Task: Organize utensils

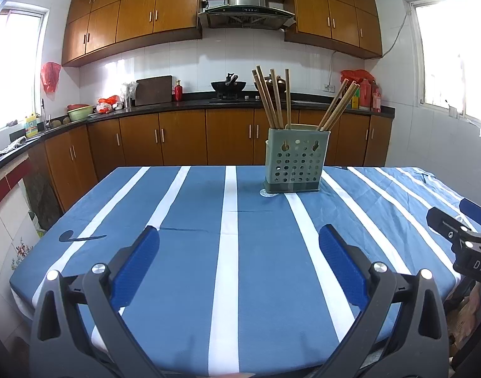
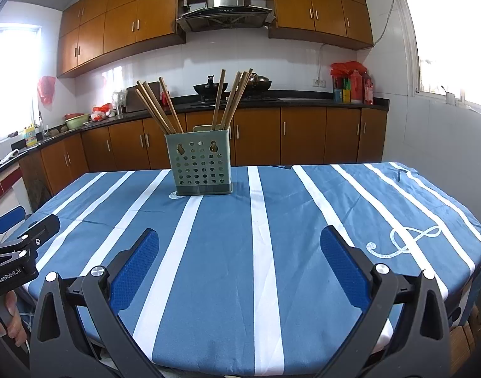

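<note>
Gaping left gripper stamped "GenRobot.AI", chopsticks in holder beyond.

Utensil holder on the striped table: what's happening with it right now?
Nobody is touching it. The green perforated holder stands upright on the blue striped tablecloth, with wooden chopsticks in two bunches inside. The left claw and right claw are both open and empty, held low over the near edge, well short of the holder.
</note>
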A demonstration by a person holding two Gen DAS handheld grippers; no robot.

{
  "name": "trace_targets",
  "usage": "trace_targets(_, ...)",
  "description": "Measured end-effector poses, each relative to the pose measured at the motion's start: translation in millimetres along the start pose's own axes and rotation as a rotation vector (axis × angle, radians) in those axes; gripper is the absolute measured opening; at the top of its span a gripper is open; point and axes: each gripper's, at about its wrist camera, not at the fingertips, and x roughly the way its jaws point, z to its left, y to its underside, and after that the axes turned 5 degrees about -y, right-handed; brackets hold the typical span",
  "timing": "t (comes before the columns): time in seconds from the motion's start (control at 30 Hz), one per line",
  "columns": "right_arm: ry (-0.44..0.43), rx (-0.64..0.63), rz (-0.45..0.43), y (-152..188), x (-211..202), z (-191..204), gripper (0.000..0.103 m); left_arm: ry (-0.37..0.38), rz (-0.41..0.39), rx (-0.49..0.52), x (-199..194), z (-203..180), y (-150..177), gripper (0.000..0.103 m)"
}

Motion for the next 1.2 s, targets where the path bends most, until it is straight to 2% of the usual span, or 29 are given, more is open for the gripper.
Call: trace_targets(1.2,0.001,0.011,0.006,3.7,1.2,4.3,0.101,0.011,0.005,-0.002,2.0,-7.2,1.3,0.099)
